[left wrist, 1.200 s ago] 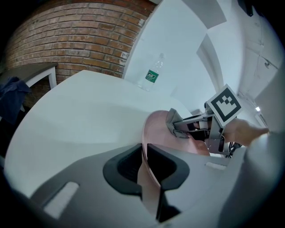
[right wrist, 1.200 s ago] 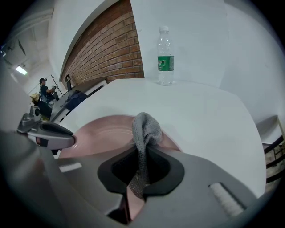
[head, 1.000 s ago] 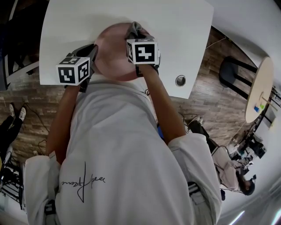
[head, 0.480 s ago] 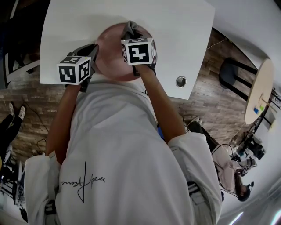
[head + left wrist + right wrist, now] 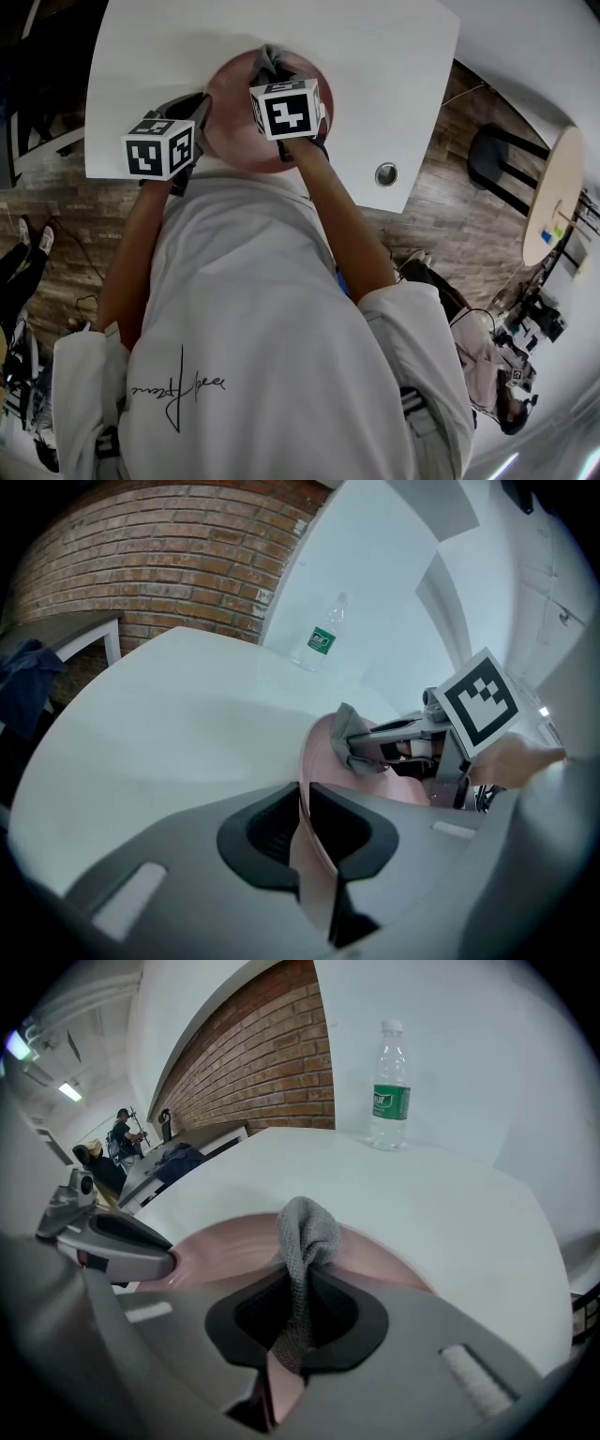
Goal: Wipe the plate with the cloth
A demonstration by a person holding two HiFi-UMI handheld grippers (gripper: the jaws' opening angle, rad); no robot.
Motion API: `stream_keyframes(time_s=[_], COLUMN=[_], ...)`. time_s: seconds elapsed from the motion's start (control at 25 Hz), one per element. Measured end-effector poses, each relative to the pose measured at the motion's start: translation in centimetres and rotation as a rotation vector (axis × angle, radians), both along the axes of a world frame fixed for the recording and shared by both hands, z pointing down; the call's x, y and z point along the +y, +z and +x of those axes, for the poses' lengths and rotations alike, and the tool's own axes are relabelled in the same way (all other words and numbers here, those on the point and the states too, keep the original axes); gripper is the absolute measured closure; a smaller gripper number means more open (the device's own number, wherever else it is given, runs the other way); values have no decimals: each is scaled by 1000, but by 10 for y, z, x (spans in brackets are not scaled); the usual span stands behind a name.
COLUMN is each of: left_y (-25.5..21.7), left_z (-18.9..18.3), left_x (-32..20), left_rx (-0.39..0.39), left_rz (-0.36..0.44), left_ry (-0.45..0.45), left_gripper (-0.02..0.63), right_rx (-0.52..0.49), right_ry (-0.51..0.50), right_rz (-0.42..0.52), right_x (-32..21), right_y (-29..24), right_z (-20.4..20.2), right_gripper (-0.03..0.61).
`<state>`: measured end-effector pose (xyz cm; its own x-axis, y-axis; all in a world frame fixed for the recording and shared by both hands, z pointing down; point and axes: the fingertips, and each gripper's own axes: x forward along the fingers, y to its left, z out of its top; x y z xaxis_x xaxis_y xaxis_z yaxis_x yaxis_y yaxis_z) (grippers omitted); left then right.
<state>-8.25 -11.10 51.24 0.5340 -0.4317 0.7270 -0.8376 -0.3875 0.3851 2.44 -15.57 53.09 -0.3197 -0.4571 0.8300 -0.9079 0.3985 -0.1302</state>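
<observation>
A pink plate [image 5: 228, 103] lies on the white table [image 5: 375, 56]. My left gripper [image 5: 197, 112] is shut on the plate's near left rim [image 5: 302, 803], which sits between its jaws [image 5: 305, 799]. A grey cloth [image 5: 305, 1232] is pinched in my right gripper [image 5: 298, 1307], which is shut on it. The cloth's free end [image 5: 267, 61] rests on the plate's face [image 5: 216, 1246] towards the far side. In the left gripper view the cloth [image 5: 354, 742] and the right gripper [image 5: 398, 733] are over the plate [image 5: 319, 752].
A clear water bottle [image 5: 389, 1087] with a green label stands at the table's far side, also in the left gripper view [image 5: 321, 635]. A round grommet [image 5: 385, 172] sits in the table's near right. A black stool [image 5: 497, 155] and a round table [image 5: 553, 187] stand on the right.
My right gripper has slid left across the plate with the cloth. The left gripper holds the rim in the same place.
</observation>
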Motion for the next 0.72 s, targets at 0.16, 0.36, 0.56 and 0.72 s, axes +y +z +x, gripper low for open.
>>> stream_keyframes(time_s=[0.16,0.36,0.56,0.72], left_y=[0,-1,0,2], left_z=[0,2,0,-2], left_x=[-1,-1,-2,-2], left_rx=[0,0,0,6], left_rz=[-1,1,3,-2], left_ry=[1,0,0,-5], left_gripper=[560,560,560,560], right_rx=[-4,-19,-44,-57], right_ry=[-10,-17,-13,-37], right_rz=[3,1,-6,-15], right_x=[-1,1,0,4], right_y=[0,-1,0,2], right_z=[-5,-10,-18,-29], right_gripper=[552,552,552,551])
